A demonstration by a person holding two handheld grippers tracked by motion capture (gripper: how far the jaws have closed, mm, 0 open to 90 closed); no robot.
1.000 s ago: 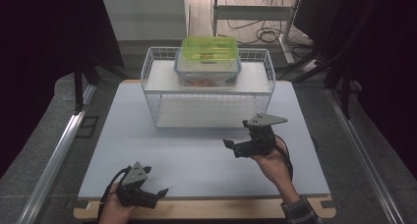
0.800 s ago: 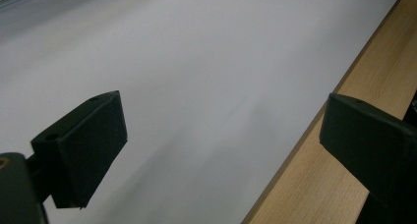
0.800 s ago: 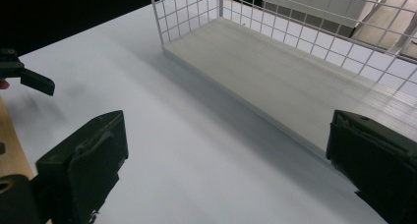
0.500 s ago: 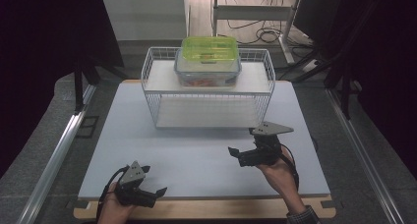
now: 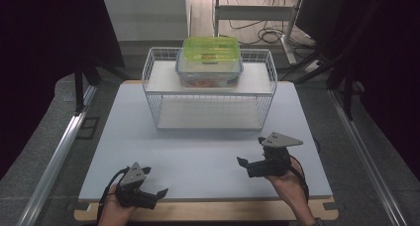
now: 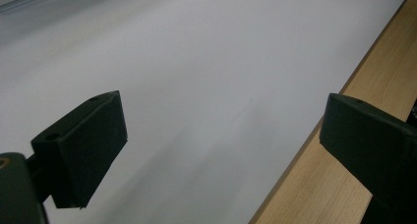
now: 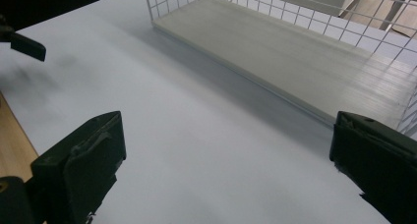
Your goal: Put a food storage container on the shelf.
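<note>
A clear food box with a green lid (image 5: 210, 60) sits on the top shelf of a white wire rack (image 5: 210, 89) at the back of the table. My left gripper (image 5: 157, 193) rests low at the front left edge, open and holding nothing, its jaws wide apart in the left gripper view (image 6: 221, 150). My right gripper (image 5: 243, 163) hovers at the front right, well short of the rack, open with nothing between its jaws (image 7: 226, 175). The rack's lower shelf (image 7: 300, 52) lies ahead of it.
The pale grey mat (image 5: 198, 146) covers the table, with a wooden edge strip (image 6: 339, 184) along the front. A metal rail (image 5: 59, 151) runs down the left side. Cables (image 5: 262, 35) lie on the floor behind the rack.
My right gripper has drawn back from the rack toward the front edge of the table. The left gripper has barely moved.
</note>
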